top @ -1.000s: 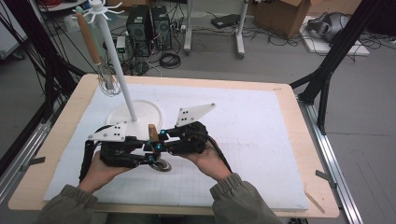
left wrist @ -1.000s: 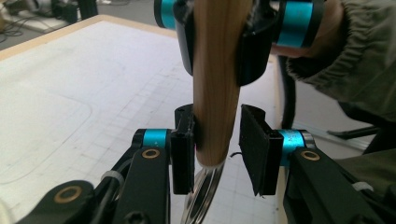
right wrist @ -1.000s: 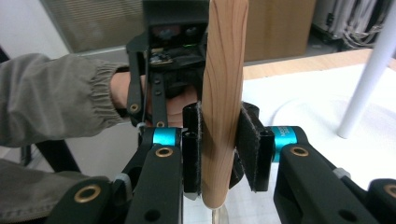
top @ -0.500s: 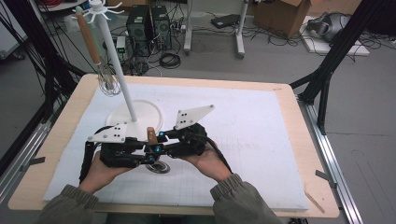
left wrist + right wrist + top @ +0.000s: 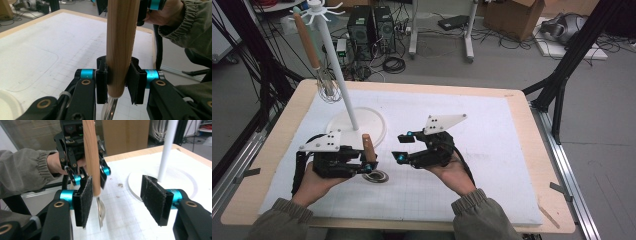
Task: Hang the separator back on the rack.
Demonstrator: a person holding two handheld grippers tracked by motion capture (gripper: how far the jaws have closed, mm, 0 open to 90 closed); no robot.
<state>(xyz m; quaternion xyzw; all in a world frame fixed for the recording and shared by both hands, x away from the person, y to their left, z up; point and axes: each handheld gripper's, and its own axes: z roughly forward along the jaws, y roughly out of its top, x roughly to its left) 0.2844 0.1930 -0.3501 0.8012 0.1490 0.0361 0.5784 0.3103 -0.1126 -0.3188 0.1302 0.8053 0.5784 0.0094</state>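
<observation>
The left tool (image 5: 368, 161) is clamped on the wooden handle (image 5: 121, 45) of a spoon (image 5: 375, 175), held upright with its metal bowl on the tabletop (image 5: 492, 150) beside the white stand base (image 5: 372, 117). The right tool (image 5: 402, 147) stands wide open, just beside the handle, touching nothing.

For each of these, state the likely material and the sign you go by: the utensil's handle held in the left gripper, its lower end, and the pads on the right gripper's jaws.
Handle: wood, unvarnished matt, with visible lengthwise grain. Lower end: probably polished metal, since it is silvery and reflective. Pads on the right gripper: dark, fuzzy, perhaps felt or foam; lint clings to them.
</observation>
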